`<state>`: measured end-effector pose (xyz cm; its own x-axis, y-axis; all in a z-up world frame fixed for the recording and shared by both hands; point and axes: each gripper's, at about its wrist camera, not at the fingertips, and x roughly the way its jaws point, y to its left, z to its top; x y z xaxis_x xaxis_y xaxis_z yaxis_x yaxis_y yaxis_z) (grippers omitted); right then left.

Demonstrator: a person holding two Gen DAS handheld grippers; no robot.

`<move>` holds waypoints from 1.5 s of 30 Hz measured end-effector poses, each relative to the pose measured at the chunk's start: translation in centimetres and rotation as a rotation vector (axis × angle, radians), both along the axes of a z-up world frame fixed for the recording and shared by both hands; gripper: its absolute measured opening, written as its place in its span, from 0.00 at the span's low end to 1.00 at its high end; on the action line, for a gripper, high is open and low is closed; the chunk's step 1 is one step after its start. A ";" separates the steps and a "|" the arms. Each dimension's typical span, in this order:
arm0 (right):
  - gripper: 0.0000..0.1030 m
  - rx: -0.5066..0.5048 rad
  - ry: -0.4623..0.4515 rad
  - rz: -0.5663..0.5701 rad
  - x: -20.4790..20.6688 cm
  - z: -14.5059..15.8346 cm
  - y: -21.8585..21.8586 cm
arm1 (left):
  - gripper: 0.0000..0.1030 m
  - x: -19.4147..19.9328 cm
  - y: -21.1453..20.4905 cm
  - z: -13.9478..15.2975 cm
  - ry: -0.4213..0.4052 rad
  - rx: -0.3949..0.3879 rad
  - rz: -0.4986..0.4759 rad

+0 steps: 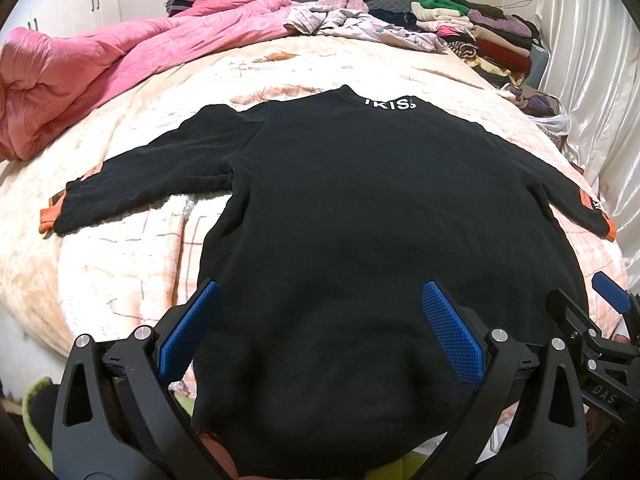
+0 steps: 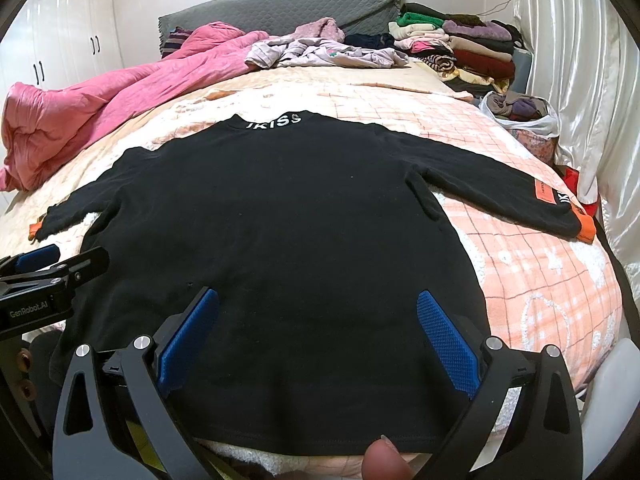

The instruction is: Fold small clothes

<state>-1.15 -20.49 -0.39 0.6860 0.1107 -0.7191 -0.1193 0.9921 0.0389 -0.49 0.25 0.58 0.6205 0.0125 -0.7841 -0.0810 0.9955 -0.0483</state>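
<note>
- Fingertip of a person pokes in at 6 o'clock of the right wrist view, just below the hem of a black sweatshirt.
- Right gripper hovers over the lower part of the sweatshirt, its blue-padded jaws spread wide and grasping nothing.
- Left gripper sits likewise over the hem area, jaws released and wide apart; the right gripper also shows at 4 o'clock of this view.
- Black sweatshirt lies flat, with both sleeves stretched out toward 9 and 3 o'clock, on a peach checked blanket covering the bed.
- White lettering runs across the collar at 12 o'clock; orange cuffs end the sleeves.
- Pink quilt is bunched at 10 o'clock.
- Folded clothes stack rests at 1 o'clock, beside loose pale garments.
- Grey headboard cushion stands at 12 o'clock.
</note>
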 end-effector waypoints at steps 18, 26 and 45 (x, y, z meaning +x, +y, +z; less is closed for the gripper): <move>0.96 0.007 -0.001 0.001 0.4 0.0 0.0 | 0.92 0.2 -0.4 0.2 -0.002 0.010 -0.009; 0.96 0.011 -0.006 -0.010 0.7 0.1 -0.6 | 0.92 0.9 -0.9 -0.1 0.001 0.013 -0.019; 0.96 0.023 0.015 -0.157 4.0 -0.8 -5.9 | 0.92 5.2 -3.4 -1.1 0.032 0.000 -0.066</move>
